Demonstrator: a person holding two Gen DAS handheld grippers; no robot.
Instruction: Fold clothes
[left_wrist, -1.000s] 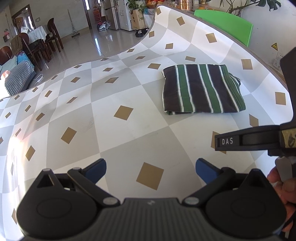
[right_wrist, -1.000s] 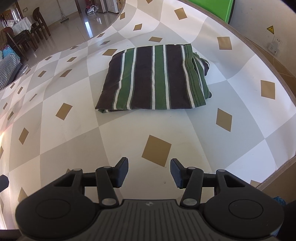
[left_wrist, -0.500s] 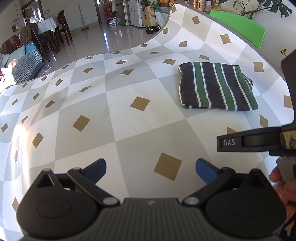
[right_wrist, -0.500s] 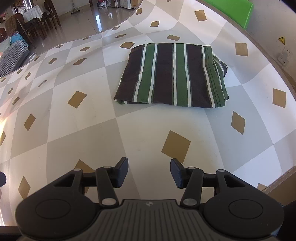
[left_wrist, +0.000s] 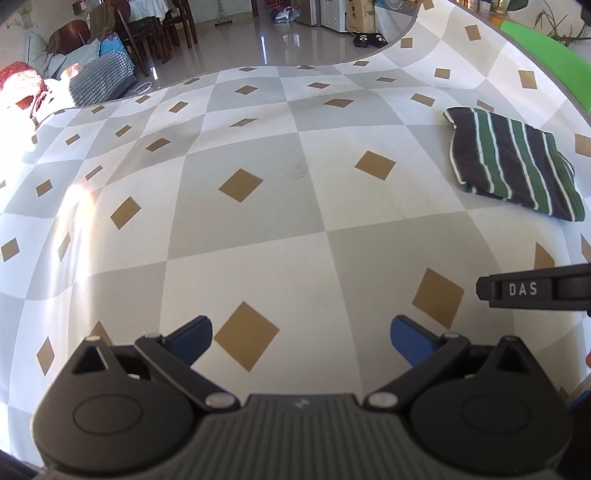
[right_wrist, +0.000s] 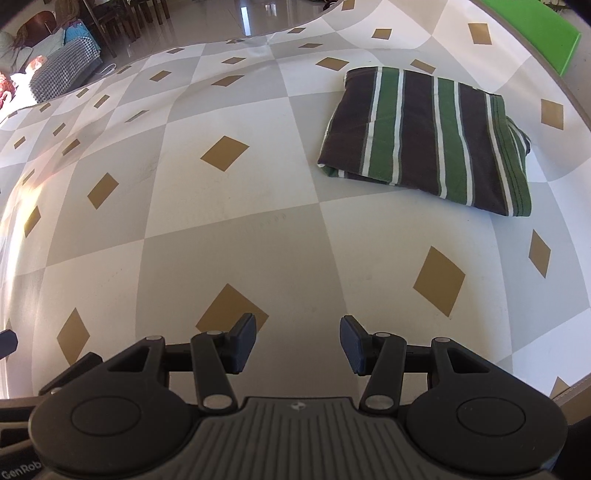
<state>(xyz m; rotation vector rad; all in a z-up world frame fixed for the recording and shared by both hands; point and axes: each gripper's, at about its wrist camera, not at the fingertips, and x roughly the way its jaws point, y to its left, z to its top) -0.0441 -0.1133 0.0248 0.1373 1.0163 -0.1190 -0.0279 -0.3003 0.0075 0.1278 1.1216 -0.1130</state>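
Note:
A folded garment (left_wrist: 513, 162) with dark brown, green and white stripes lies flat on the checked table (left_wrist: 258, 229), far right in the left wrist view. In the right wrist view the same folded garment (right_wrist: 428, 136) sits at upper right. My left gripper (left_wrist: 301, 338) hangs open over bare tablecloth, well to the left of the garment, nothing between its blue pads. My right gripper (right_wrist: 297, 341) is open too, its jaws partly apart and empty, short of the garment's near edge. Part of the right gripper's body (left_wrist: 535, 290) shows at the right edge of the left wrist view.
A green chair back (left_wrist: 546, 59) stands behind the table's far right edge. Beyond the far edge are a tiled floor (left_wrist: 295, 37), dining chairs (left_wrist: 147, 33) and a couch with bundled cloth (left_wrist: 74, 77). The table's near right edge (right_wrist: 569, 387) shows in the right wrist view.
Both grippers have drifted left over the table and rolled a little, so the folded garment has slid toward the right in both views. Jaw gaps look unchanged.

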